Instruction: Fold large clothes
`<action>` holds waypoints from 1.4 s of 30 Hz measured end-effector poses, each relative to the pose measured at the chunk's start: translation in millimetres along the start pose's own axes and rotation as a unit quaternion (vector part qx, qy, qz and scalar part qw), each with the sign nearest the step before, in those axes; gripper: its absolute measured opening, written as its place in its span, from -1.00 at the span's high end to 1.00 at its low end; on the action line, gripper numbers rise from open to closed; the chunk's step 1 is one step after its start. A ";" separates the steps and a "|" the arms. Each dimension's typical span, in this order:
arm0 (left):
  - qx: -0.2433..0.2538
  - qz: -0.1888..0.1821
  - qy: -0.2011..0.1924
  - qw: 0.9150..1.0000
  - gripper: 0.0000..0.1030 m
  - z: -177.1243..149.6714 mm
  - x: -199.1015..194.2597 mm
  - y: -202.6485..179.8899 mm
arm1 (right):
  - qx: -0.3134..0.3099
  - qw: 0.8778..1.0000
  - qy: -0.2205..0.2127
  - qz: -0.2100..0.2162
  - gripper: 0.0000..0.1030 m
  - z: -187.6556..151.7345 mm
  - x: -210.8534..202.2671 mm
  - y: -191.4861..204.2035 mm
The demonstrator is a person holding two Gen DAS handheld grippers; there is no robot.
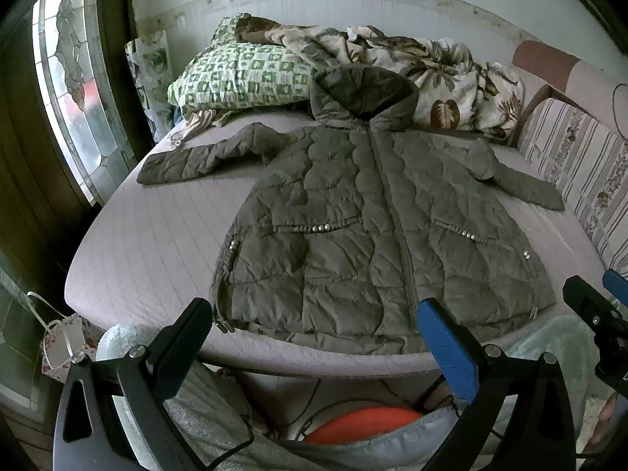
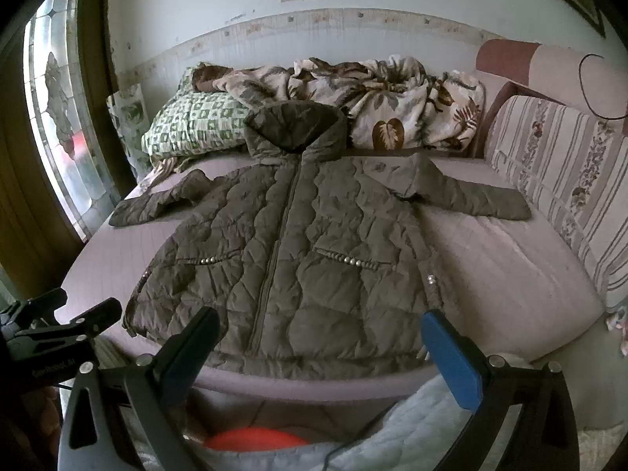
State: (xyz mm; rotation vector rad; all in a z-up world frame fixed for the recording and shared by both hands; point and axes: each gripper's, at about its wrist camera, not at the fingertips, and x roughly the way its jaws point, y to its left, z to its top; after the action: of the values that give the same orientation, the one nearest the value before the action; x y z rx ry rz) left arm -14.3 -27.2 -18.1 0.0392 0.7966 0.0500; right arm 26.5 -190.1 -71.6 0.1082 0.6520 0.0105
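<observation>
Left wrist view: the quilted jacket (image 1: 353,216) lies flat beyond both grippers' wide-spread, empty fingers (image 1: 447,345).

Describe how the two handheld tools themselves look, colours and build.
Both match: black frames with triangular cut-outs and silver bolts, and long flat fingers faced with blue pads. The left tool and the right tool are alike; white lettering, too small to read reliably, marks the left tool's body in the right wrist view.
</observation>
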 end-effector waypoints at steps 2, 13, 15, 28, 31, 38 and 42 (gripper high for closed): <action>0.001 0.000 0.003 1.000 -1.00 0.2 2.7 -0.2 | -0.001 1.000 0.002 0.000 -1.00 -0.4 2.4 1.0; 0.011 -0.007 0.032 0.999 -1.00 0.9 24.6 -3.8 | -0.005 1.000 0.014 0.000 -1.00 1.5 20.8 3.6; 0.018 -0.011 0.046 0.999 -1.00 1.4 29.9 -5.9 | -0.005 1.000 0.016 -0.001 -1.00 3.7 25.3 3.9; -0.099 -0.025 0.068 0.992 -1.00 29.6 82.2 61.6 | -0.018 0.999 0.027 -0.006 -1.00 29.4 63.5 12.4; -0.117 0.006 0.064 0.991 -1.00 41.8 98.6 92.4 | -0.023 0.999 0.038 -0.006 -1.00 33.7 74.6 15.1; -0.142 0.057 0.096 0.984 -1.00 75.5 172.6 176.4 | -0.038 0.998 0.057 -0.003 -1.00 38.9 98.1 25.8; -0.146 0.100 0.118 0.977 -1.00 93.4 226.2 225.3 | -0.042 0.996 0.076 0.000 -1.00 43.1 114.0 29.9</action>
State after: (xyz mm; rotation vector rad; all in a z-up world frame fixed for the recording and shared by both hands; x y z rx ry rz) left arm 203.7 209.7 -102.2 -0.1685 1.0144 0.3681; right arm 143.9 -159.6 -103.5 0.0271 0.8024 0.0467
